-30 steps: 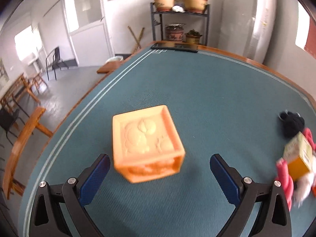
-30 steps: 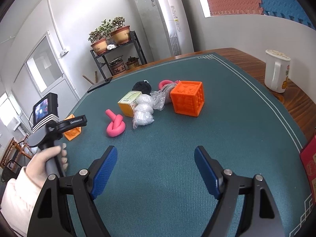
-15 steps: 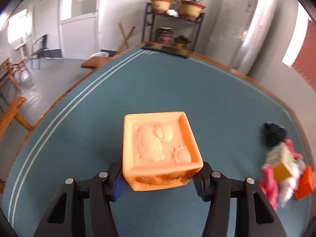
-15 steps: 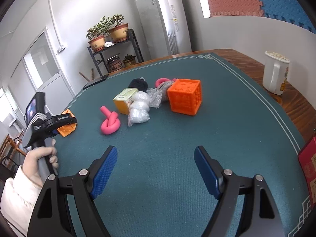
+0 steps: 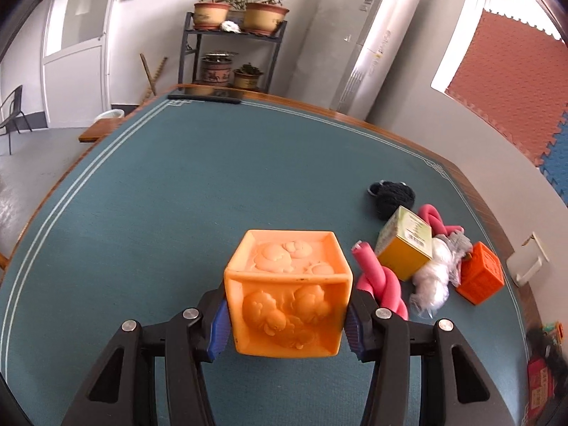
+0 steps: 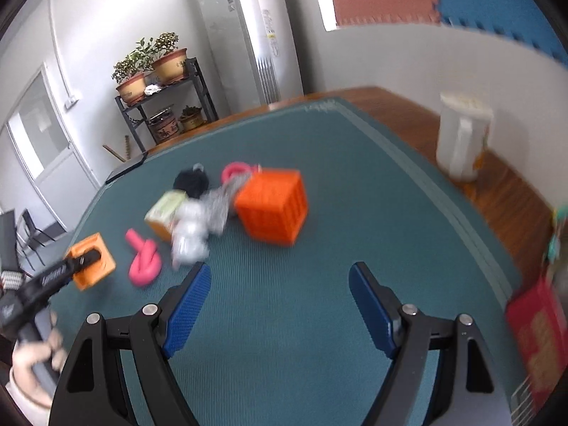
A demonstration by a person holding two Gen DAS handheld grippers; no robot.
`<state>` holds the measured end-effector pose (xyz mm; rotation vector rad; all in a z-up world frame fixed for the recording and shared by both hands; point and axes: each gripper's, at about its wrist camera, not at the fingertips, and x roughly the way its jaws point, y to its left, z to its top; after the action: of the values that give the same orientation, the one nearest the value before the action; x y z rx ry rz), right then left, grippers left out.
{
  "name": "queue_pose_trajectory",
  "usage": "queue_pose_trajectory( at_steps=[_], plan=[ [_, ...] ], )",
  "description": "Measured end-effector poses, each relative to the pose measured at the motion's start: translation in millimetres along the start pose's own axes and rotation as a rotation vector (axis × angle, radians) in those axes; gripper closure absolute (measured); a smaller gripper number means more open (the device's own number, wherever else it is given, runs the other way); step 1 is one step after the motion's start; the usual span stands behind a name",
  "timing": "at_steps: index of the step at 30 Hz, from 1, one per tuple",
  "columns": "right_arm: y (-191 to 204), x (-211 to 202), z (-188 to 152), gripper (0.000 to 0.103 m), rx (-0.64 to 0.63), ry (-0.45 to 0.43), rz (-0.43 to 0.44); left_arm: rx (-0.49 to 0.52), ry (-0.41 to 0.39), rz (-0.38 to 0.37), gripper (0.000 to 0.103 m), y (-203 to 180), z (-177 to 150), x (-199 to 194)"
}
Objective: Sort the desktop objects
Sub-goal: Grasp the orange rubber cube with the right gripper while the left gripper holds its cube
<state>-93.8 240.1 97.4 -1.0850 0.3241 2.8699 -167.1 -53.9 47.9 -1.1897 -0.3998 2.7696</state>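
The left gripper (image 5: 285,323) has its fingers (image 5: 218,326) clenched on the pale orange embossed cube (image 5: 289,293), pads pressed to its two side faces; the jaws closed in on it within the last second. The right gripper (image 6: 275,305) has its fingers (image 6: 188,305) released and wide apart over bare green counter (image 6: 319,337), with nothing between them.

Sorting looks barely begun. One cube is in hand, seemingly lifted off the counter, and just beyond it the rest lies in one loose heap: a knotted pink foam tube (image 5: 381,284), a yellow-and-green carton (image 5: 404,248), a white crinkled bundle (image 5: 433,277), a darker orange lattice cube (image 5: 481,278), a second pink loop (image 5: 435,222) and a black woolly thing (image 5: 392,197) farthest off. All of that is left to separate.

The carton carries a barcode and small print, too small to read. No brand is legible elsewhere.
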Motion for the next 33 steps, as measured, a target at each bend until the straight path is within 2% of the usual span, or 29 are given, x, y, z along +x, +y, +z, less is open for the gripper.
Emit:
queue_pose_trajectory(
  at_steps=[6, 14, 18, 19, 21, 25, 33],
  plan=[
    [15.0, 47.7, 30.1, 0.02, -0.016, 0.032, -0.032, -0.007, 0.001, 0.011, 0.049, 1.5, 2.3, 3.1],
    [23.8, 95.6, 31.3, 0.02, 0.006, 0.086, -0.059, -0.008, -0.003, 0.036, 0.049, 3.2, 0.0, 4.4],
    [24.6, 112.0, 31.7, 0.02, -0.001, 0.103, -0.11, 0.011, -0.009, 0.049, 0.049, 0.7, -1.3, 4.9],
    [22.7, 114.3, 29.9, 0.026, -0.001, 0.105, -0.131, 0.014, -0.01, 0.051, 0.049, 0.3, -1.4, 5.0],
    [18.2, 115.7, 27.7, 0.042, 0.003, 0.12, -0.129, 0.02, -0.012, 0.054, 0.049, -0.4, -1.5, 5.1],
    [17.3, 106.2, 24.6, 0.045, -0.003, 0.102, -0.149, 0.031, -0.015, 0.063, 0.049, -3.3, -2.1, 6.1],
    [13.0, 50.2, 13.3, 0.047, -0.008, 0.027, -0.087, 0.038, -0.032, 0.066, 0.049, -7.6, -1.5, 0.9]
  ],
)
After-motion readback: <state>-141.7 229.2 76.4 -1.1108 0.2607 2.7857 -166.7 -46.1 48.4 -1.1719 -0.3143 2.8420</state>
